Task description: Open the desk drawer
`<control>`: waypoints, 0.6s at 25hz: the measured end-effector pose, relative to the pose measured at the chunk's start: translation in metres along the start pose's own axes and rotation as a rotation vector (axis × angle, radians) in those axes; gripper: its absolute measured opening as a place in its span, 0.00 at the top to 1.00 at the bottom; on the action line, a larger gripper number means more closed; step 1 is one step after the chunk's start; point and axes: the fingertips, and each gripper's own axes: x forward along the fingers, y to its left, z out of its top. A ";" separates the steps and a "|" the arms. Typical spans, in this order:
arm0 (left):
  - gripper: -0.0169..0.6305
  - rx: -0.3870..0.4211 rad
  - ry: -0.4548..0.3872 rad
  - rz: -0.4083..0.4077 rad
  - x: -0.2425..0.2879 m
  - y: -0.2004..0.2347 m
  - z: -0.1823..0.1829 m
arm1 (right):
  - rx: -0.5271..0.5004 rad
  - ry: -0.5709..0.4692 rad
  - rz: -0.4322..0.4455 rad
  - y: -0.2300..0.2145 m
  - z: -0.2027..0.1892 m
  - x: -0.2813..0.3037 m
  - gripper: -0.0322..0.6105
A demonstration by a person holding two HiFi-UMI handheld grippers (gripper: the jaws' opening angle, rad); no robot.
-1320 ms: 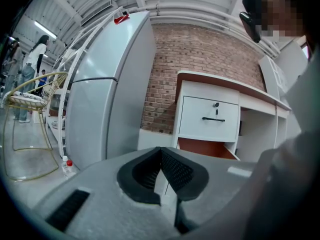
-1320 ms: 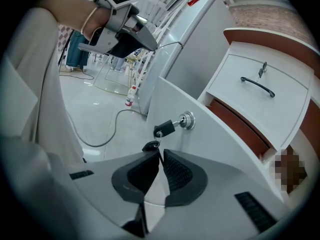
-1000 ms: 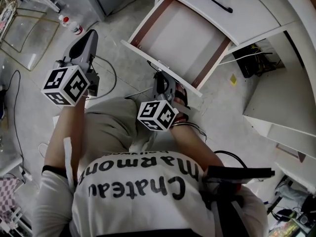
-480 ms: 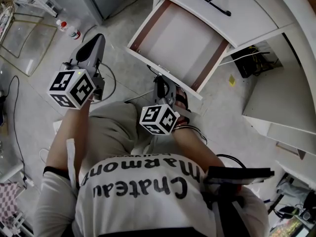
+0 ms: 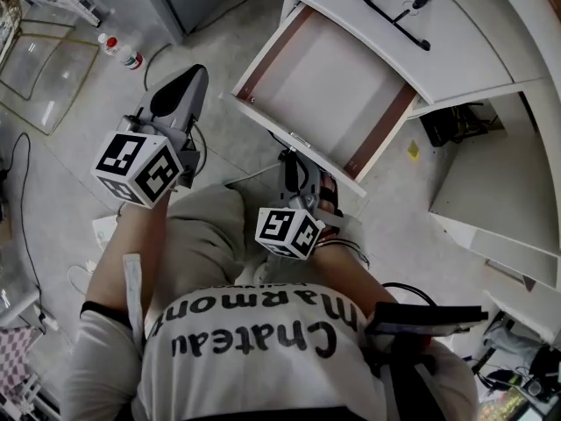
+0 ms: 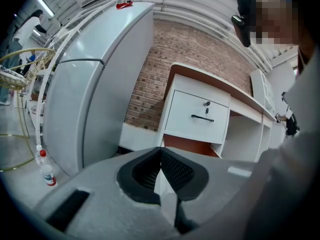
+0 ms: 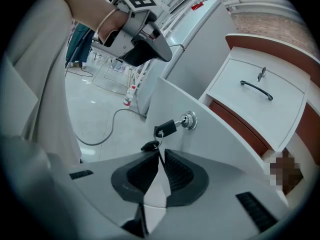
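- Desk drawer [image 5: 324, 82], the lower of two, stands pulled well out from the white desk [image 6: 235, 129]; its pale floor and brown side walls are bare.
- Its white front panel [image 7: 225, 144] carries a round lock [image 7: 189, 120] with a black-headed key [image 7: 167, 128] in it, and a second dark piece hangs from the key's ring.
- Upper drawer [image 5: 438, 42] above it is closed, with a black bar handle [image 5: 394, 20] and its own key.
- Right hand-held gripper [image 5: 288, 158] sits low against the outer face of the open drawer's front, beneath the lock. Its jaws are clenched together at the tips [image 7: 160, 156], just under the hanging piece; whether they touch it cannot be told.
- Left hand-held gripper [image 5: 188, 82] hangs in the air to the left of the drawer, well apart from it, jaws pressed together with nothing between them [image 6: 161, 151].
- Left of the desk stand a grey refrigerator [image 6: 95, 84] and a brick wall [image 6: 185, 54]; a red-capped bottle [image 5: 123, 51] stands on the floor.
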 end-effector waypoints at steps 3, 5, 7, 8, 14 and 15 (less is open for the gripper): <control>0.95 0.014 0.031 -0.005 0.005 -0.008 -0.005 | -0.009 0.007 -0.014 -0.002 -0.003 0.004 0.90; 0.95 0.034 0.074 0.008 0.001 -0.012 -0.011 | -0.015 0.032 -0.005 -0.001 -0.004 0.001 0.90; 0.95 0.053 0.108 0.026 -0.004 -0.012 -0.015 | -0.023 0.060 0.017 0.002 -0.003 -0.001 0.90; 0.95 0.064 0.118 0.030 -0.006 -0.012 -0.016 | -0.026 0.071 0.028 0.003 -0.003 -0.001 0.90; 0.95 0.099 0.154 -0.010 -0.012 -0.024 -0.020 | -0.049 0.122 0.049 0.009 -0.002 0.000 0.90; 0.95 0.095 0.159 -0.010 -0.012 -0.024 -0.019 | -0.050 0.122 0.052 0.009 -0.002 0.000 0.90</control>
